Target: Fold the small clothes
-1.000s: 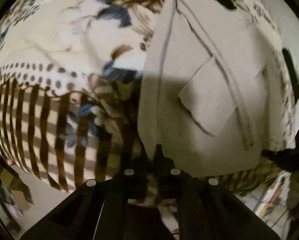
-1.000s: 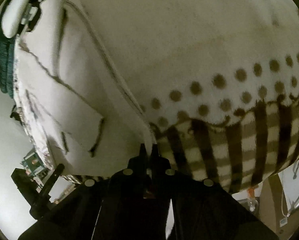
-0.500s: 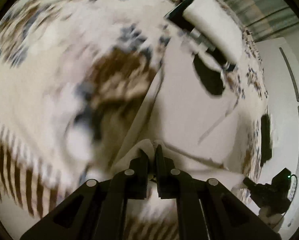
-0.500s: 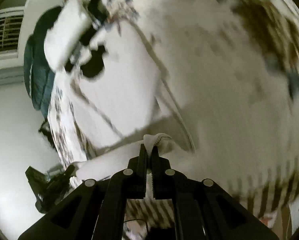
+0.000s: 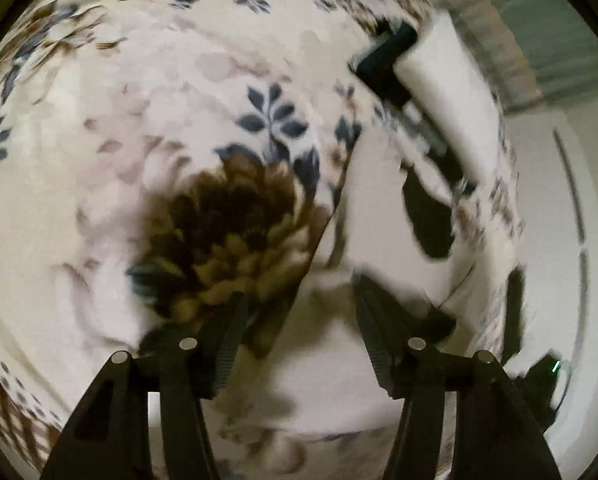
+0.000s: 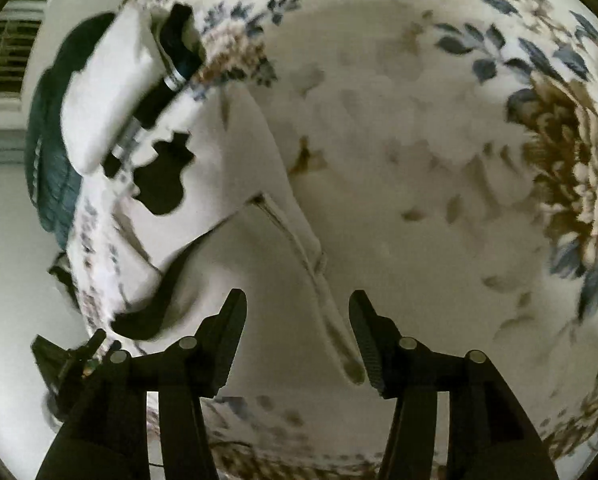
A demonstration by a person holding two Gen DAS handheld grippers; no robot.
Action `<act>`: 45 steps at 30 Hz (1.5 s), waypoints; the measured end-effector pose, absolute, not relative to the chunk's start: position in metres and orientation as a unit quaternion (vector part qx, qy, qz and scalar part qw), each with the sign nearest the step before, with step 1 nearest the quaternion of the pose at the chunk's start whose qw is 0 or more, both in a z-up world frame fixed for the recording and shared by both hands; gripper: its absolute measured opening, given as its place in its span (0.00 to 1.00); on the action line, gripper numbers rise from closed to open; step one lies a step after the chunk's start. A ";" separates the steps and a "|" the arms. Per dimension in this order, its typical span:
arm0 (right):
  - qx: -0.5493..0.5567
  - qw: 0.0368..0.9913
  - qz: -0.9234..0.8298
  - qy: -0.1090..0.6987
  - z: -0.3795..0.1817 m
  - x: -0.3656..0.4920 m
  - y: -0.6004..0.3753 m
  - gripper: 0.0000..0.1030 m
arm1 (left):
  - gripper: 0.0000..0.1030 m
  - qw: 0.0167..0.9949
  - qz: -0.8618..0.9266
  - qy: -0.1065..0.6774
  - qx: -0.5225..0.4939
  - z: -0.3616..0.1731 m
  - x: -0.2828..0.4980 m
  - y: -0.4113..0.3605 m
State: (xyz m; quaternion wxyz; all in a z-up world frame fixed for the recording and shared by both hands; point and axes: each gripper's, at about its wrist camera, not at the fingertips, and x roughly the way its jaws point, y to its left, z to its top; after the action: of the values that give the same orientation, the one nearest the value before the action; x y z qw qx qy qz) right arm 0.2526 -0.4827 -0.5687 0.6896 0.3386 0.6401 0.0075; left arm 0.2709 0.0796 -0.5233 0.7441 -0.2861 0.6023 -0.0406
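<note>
A small white garment lies folded over on a floral blanket. In the left wrist view my left gripper is open and empty just above the garment's near left edge. In the right wrist view the same garment shows a black patch and a seamed edge running toward me. My right gripper is open and empty over that near right edge.
A white folded piece with black trim lies at the far end of the garment, also in the left wrist view. A dark teal cloth sits behind it. A black device is at the blanket's edge.
Both grippers were shut on the garment's near edge, carried it forward over itself, and have now opened and let it go. The fold lies on the blanket.
</note>
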 end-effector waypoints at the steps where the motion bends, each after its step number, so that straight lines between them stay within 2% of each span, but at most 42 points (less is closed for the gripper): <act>1: 0.332 0.688 0.005 0.645 -0.573 0.256 -0.479 0.54 | 0.52 0.743 -0.044 0.611 -0.268 -0.528 0.272 0.073; 8: 0.305 0.697 -0.013 0.649 -0.597 0.300 -0.456 0.52 | 0.52 0.743 -0.053 0.637 -0.198 -0.561 0.304 0.034; 9: 0.298 0.701 -0.021 0.647 -0.598 0.307 -0.454 0.38 | 0.50 0.749 -0.050 0.633 -0.189 -0.563 0.309 0.031; 10: 0.295 0.703 -0.026 0.646 -0.598 0.309 -0.454 0.27 | 0.35 0.756 -0.045 0.627 -0.182 -0.564 0.313 0.030; 11: 0.288 0.704 -0.037 0.648 -0.601 0.314 -0.453 0.10 | 0.19 0.763 -0.048 0.620 -0.177 -0.563 0.316 0.029; 12: 0.285 0.704 -0.043 0.649 -0.602 0.317 -0.453 0.08 | 0.03 0.763 -0.047 0.623 -0.169 -0.565 0.318 0.029; 18: 0.267 0.690 -0.051 0.671 -0.612 0.332 -0.447 0.05 | 0.07 0.750 -0.058 0.641 -0.156 -0.568 0.327 0.030; 19: 0.262 0.687 -0.052 0.676 -0.609 0.335 -0.445 0.07 | 0.07 0.748 -0.063 0.642 -0.156 -0.565 0.330 0.029; 20: 0.259 0.686 -0.052 0.678 -0.604 0.339 -0.444 0.15 | 0.11 0.749 -0.066 0.641 -0.155 -0.558 0.332 0.029; 21: 0.255 0.688 -0.049 0.678 -0.597 0.344 -0.442 0.35 | 0.21 0.754 -0.064 0.637 -0.148 -0.548 0.337 0.030; 22: 0.252 0.692 -0.047 0.675 -0.591 0.346 -0.441 0.47 | 0.35 0.759 -0.067 0.631 -0.148 -0.541 0.341 0.030; 23: 0.248 0.700 -0.046 0.668 -0.582 0.353 -0.439 0.64 | 0.42 0.765 -0.071 0.623 -0.150 -0.533 0.347 0.031; 24: 0.246 0.708 -0.044 0.661 -0.575 0.358 -0.437 0.65 | 0.54 0.772 -0.074 0.613 -0.149 -0.524 0.355 0.031; 25: 0.240 0.714 -0.039 0.657 -0.569 0.369 -0.433 0.65 | 0.56 0.780 -0.078 0.603 -0.148 -0.517 0.364 0.030; 29: 0.218 0.725 -0.037 0.652 -0.566 0.420 -0.422 0.65 | 0.56 0.792 -0.088 0.595 -0.108 -0.515 0.413 0.015; 35: 0.195 0.713 -0.039 0.673 -0.602 0.495 -0.422 0.65 | 0.56 0.767 -0.129 0.629 0.001 -0.558 0.482 -0.034; 37: 0.189 0.704 -0.031 0.684 -0.614 0.511 -0.419 0.65 | 0.51 0.754 -0.148 0.639 0.033 -0.573 0.492 -0.050; 38: 0.191 0.697 -0.022 0.691 -0.620 0.517 -0.416 0.64 | 0.41 0.752 -0.159 0.638 0.044 -0.576 0.493 -0.056; 39: 0.188 0.692 -0.018 0.696 -0.623 0.522 -0.414 0.53 | 0.07 0.749 -0.173 0.637 0.051 -0.579 0.493 -0.061; 40: 0.180 0.694 -0.018 0.697 -0.624 0.524 -0.410 0.41 | 0.02 0.745 -0.181 0.640 0.054 -0.581 0.492 -0.064; 41: 0.166 0.698 -0.021 0.697 -0.622 0.526 -0.407 0.16 | 0.02 0.747 -0.183 0.637 0.055 -0.579 0.489 -0.065; 45: 0.153 0.719 -0.016 0.677 -0.604 0.526 -0.397 0.09 | 0.02 0.773 -0.174 0.610 0.029 -0.558 0.475 -0.054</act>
State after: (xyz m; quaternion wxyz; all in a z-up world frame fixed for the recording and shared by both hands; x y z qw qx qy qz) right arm 0.5257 -0.3970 -0.6044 0.7193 0.1533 0.6774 -0.0159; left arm 0.4746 -0.0543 -0.5583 0.7728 0.0292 0.6098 -0.1736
